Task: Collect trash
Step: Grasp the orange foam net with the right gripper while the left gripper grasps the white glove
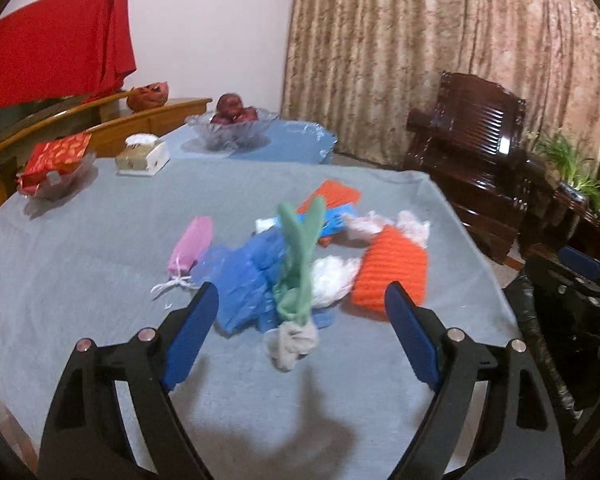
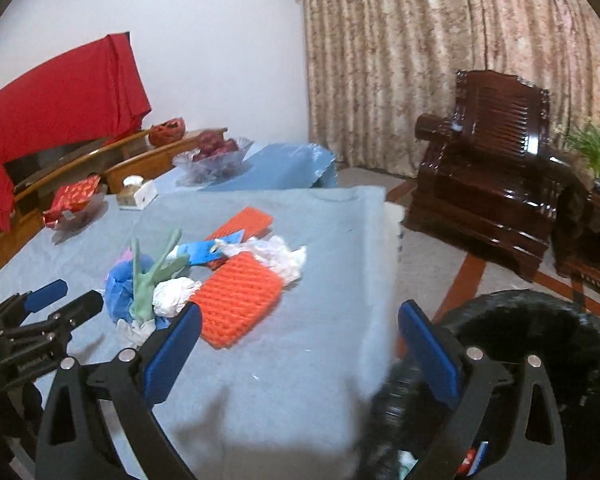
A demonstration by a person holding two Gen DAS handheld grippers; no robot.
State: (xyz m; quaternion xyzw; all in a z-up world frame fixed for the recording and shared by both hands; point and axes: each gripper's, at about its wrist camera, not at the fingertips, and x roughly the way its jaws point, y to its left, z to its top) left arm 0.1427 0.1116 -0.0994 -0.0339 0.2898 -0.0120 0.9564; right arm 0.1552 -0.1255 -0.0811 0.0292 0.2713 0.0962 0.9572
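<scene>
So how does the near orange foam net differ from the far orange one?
The near orange foam net looks thicker and puffier; the far orange foam net lies flatter. The near one lies uncovered beside white crumpled plastic; the far one is partly overlapped by a blue wrapper. Both are ribbed, orange, on the table.

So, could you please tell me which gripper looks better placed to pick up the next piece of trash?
Probably left. The left gripper is open and faces the trash pile, framing the blue plastic bag. The right gripper is open over the bare grey tablecloth near the table's edge.
</scene>
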